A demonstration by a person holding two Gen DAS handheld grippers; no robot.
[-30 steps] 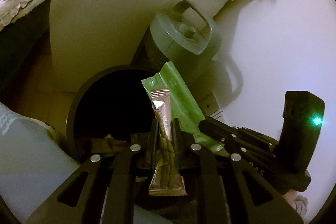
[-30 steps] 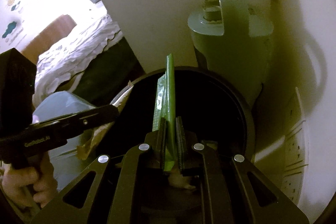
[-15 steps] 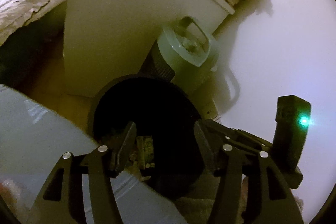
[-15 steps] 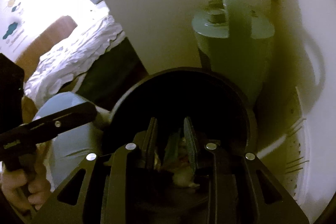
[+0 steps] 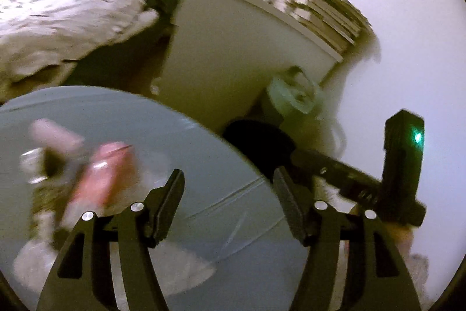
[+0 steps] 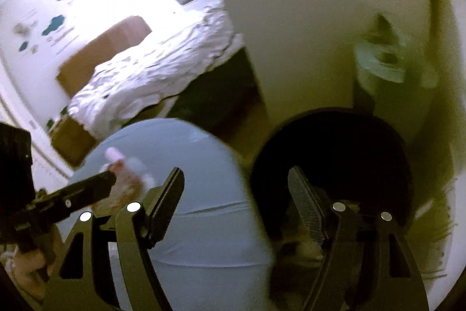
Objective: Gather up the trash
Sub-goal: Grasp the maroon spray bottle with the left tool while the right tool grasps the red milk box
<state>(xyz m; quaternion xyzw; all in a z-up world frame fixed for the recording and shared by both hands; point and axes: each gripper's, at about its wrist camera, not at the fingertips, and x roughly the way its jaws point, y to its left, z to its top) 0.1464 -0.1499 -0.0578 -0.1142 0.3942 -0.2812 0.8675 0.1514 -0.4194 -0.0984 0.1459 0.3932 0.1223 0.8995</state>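
The black bin (image 6: 335,153) is sitting on the floor beside the round blue-grey counter (image 5: 116,112), near the white cabinet (image 5: 233,57). On the counter, blurred pink and clear wrappers (image 5: 96,177) are lying; they are probably light, soft and crinkly, best pinched at a flat edge. Both hand-held grippers are now pulling away from the bin, their green and silver packets gone. The left hand-held gripper (image 5: 228,194) and right hand-held gripper (image 6: 236,194) are opening, nothing between the jaws.
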